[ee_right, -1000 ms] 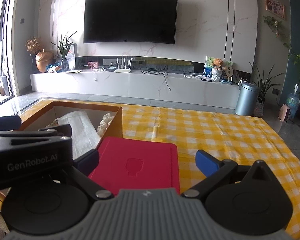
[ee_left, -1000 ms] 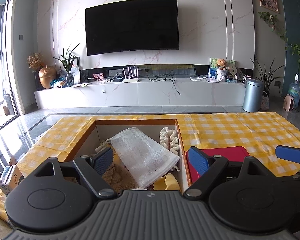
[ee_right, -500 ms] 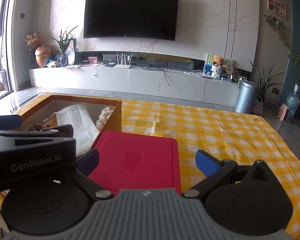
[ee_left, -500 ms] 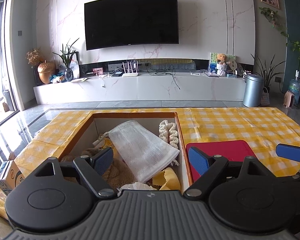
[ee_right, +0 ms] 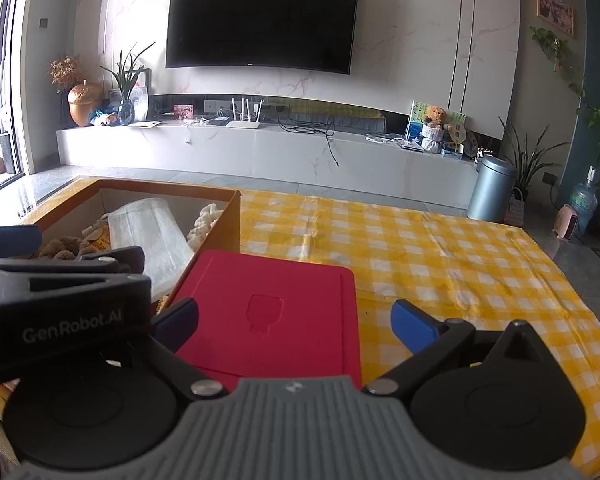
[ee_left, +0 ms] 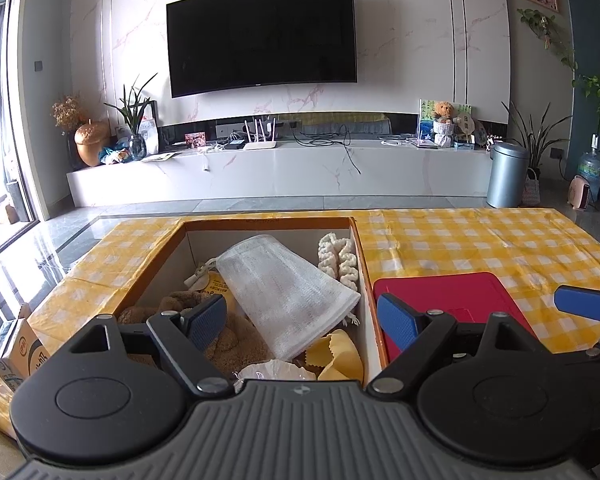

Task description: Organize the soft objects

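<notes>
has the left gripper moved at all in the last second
Yes. In the left wrist view the cardboard box shows more of its inside and sits a bit lower against the left gripper, suggesting it rose or tilted down over the box. Its jaws are open and empty.

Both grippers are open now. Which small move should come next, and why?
Probably lower the left gripper onto the white mesh pouch. It lies on top in the cardboard box, directly ahead, while the red mat is bare.
</notes>
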{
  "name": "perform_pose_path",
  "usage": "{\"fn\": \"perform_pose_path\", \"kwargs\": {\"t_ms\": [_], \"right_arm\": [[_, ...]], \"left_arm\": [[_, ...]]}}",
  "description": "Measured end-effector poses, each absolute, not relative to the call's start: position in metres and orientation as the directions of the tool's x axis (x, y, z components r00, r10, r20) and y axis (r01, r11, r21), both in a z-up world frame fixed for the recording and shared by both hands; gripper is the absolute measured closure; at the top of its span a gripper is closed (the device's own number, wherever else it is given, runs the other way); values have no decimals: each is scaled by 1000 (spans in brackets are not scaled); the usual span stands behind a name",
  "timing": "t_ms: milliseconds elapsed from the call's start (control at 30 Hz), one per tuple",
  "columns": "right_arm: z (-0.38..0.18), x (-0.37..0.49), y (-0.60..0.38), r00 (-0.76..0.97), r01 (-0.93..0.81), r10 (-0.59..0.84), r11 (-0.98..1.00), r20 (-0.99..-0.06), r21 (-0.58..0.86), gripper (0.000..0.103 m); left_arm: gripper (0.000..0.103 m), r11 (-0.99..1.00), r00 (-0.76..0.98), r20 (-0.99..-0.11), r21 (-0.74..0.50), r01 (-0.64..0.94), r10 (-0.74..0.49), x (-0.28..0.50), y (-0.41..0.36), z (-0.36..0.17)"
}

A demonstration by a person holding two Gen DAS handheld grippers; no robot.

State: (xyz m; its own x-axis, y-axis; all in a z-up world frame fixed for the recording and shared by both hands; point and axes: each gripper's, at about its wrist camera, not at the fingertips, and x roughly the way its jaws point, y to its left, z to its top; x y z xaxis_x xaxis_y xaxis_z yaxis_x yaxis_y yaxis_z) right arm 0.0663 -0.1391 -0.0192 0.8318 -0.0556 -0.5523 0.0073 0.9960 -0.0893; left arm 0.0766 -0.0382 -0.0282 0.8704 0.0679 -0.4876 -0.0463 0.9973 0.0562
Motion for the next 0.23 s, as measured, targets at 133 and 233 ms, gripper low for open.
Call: {"fn": "perform_pose_path", "kwargs": {"t_ms": [133,233], "right_arm": [[-20,67,-139,829,5,-54,996,-556,-89,3],[-21,67,-139,828,5,-53,996,-558,-88,3]], "left_arm": [[3,997,869,-490,57,-47,69,77,-38,-29],[3,997,867,-494,55,-47,68,77,-37,-30]]}}
